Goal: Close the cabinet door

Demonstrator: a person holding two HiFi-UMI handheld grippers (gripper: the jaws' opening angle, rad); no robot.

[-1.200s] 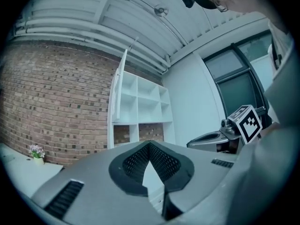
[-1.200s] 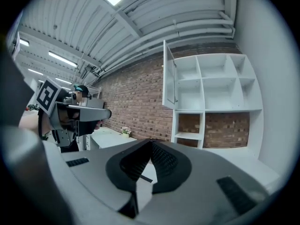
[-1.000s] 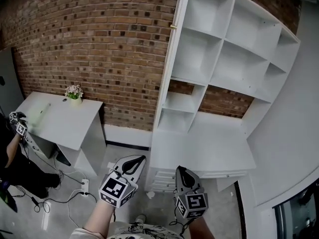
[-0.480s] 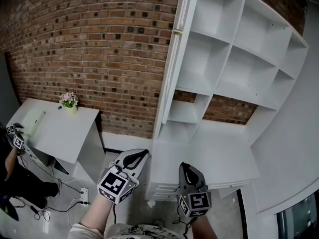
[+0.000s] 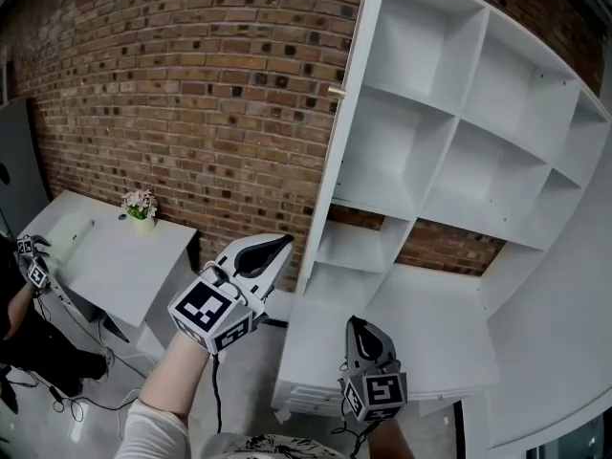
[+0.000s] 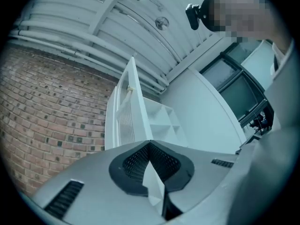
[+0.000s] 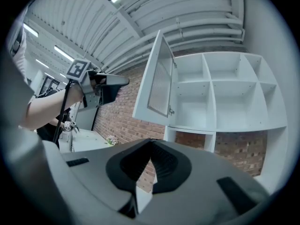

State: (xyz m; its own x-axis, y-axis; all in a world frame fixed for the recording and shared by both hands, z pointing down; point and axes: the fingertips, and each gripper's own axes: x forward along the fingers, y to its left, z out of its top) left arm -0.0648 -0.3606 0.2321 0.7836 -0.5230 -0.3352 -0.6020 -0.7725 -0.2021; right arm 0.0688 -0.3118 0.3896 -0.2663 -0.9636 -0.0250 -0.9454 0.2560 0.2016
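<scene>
The white cabinet door (image 5: 352,113) stands open, edge-on to me, with a small brass knob (image 5: 336,92) on its edge; behind it are bare white shelves (image 5: 449,132). My left gripper (image 5: 281,243) is raised, shut and holding nothing, just left of the door's lower part and apart from it. In the left gripper view the door (image 6: 127,108) rises straight beyond the shut left gripper (image 6: 150,143). My right gripper (image 5: 351,322) hangs lower, over the white counter, also shut and holding nothing. The right gripper view shows the door (image 7: 157,81) swung out, with my left gripper (image 7: 125,81) to its left.
A brick wall (image 5: 191,84) runs behind. A white desk (image 5: 105,256) with a small flower pot (image 5: 141,205) stands at the left, where another person (image 5: 24,314) holds a marker cube. A white counter (image 5: 421,323) lies under the shelves.
My left gripper has risen and moved toward the open door. The right gripper has shifted slightly forward. The head view has tilted up, so the door looks nearer.
</scene>
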